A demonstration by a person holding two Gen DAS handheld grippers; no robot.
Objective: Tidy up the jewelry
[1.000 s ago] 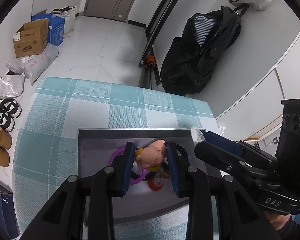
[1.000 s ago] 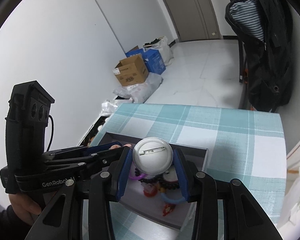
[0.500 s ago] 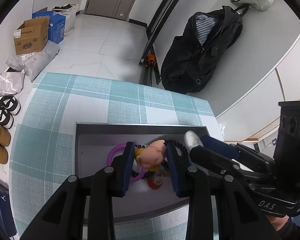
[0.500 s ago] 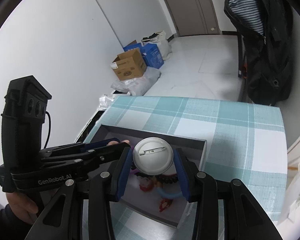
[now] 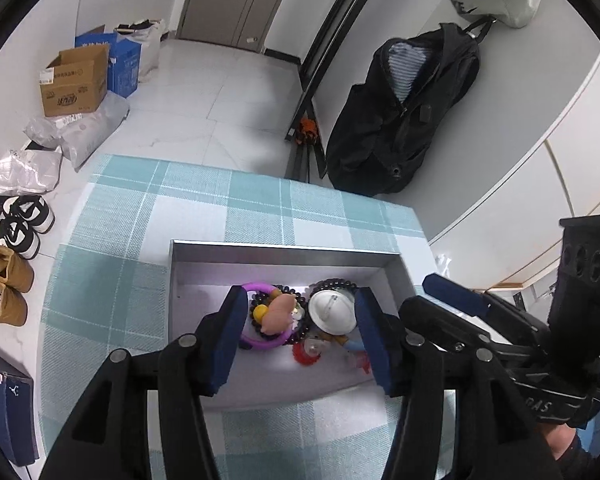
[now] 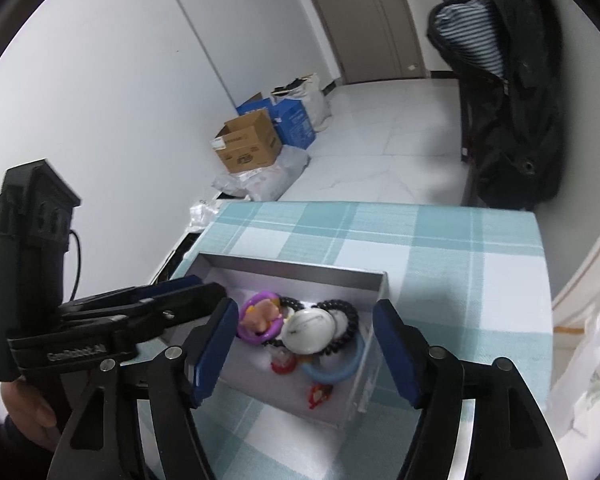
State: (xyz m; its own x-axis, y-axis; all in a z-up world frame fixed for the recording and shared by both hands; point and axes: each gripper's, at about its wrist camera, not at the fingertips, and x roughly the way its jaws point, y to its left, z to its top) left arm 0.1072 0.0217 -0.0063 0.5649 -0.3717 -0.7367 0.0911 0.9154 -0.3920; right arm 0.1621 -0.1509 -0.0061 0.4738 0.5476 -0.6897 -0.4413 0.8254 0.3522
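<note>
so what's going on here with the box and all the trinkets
A person holds a two-finger gripper in each hand over a grey box on a checked tablecloth. Both sets of jaws are opening. The left gripper has nothing pressed between its fingers; a pink pig charm lies below on a purple ring. The right gripper grips nothing either; a white round badge rests on the pile of bead bracelets.

cardboard box | black jacket | shoes | checked tablecloth
</note>
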